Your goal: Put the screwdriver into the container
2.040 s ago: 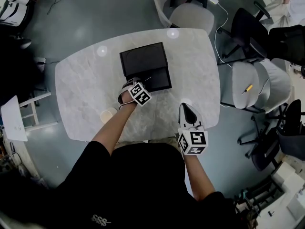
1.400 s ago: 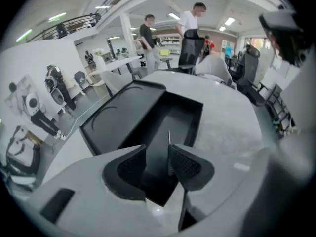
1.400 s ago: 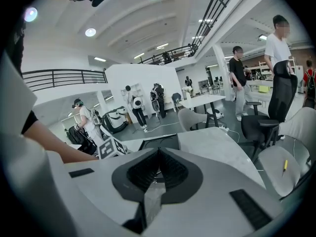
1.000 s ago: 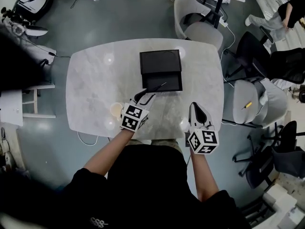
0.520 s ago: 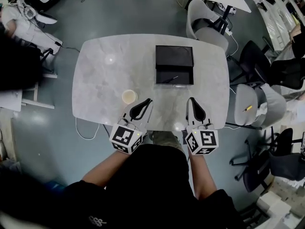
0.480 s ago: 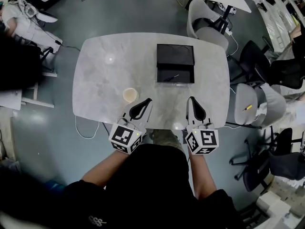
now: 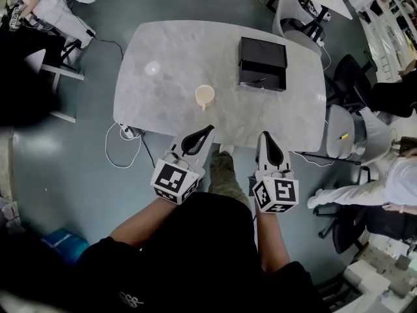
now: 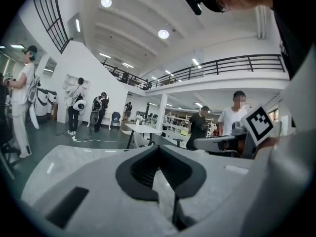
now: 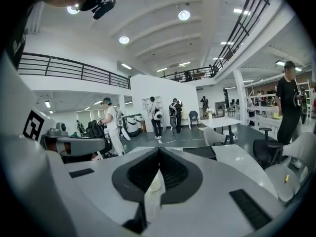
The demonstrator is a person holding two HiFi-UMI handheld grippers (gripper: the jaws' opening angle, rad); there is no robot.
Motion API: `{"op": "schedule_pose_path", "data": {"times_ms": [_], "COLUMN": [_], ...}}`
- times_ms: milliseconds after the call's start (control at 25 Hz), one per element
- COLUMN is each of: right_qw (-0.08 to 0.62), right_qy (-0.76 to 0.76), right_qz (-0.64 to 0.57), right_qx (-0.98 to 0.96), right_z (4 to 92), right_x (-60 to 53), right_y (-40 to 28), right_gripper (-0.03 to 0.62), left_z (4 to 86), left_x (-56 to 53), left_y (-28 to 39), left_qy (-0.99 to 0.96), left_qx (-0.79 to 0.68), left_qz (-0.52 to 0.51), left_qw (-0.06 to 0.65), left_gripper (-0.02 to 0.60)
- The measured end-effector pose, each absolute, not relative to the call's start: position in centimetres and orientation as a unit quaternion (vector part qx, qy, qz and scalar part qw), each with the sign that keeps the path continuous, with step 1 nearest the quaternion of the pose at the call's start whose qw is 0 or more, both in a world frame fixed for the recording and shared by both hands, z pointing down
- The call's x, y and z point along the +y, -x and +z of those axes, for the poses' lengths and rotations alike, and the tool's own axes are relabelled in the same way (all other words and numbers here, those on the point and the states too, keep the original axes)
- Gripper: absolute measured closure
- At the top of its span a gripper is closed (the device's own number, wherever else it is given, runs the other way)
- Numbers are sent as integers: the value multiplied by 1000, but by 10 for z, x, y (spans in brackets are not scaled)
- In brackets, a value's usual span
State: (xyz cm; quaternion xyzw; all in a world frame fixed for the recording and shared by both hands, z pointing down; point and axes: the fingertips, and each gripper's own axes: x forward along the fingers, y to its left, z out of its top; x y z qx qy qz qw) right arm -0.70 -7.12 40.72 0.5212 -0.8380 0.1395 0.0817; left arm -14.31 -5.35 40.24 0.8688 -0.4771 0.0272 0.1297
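The screwdriver is showing only as a thin pale line in the black container at the far side of the bench, too small for its handle and tip to be told apart. A little yellow thing is lying on a grey chair, too small to name, and a person in white is being cut off by the head view's right edge. In the right gripper view the right hand-held gripper is covering most of the cup, leaving a pale sliver in the slit below its tips.
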Motion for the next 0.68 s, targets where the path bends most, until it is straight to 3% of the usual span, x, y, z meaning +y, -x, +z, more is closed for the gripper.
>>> {"op": "schedule_pose_path", "data": {"times_ms": [280,680], "right_qw": [81,96], "right_qy": [-521,-478], "right_qz": [130,113], "right_qx": [-840,-866], "right_z": [402,392], "right_x": [-22,-54], "right_y": [41,73], "right_gripper": [583,583], "left_z": [407,394], "left_x": [-2,-27], "left_y": [184,211], "left_qy": [-862,-847], "left_qx": [-488,-517], "left_qz": [23,14], "left_qw": [131,121], "left_gripper": [565,565]}}
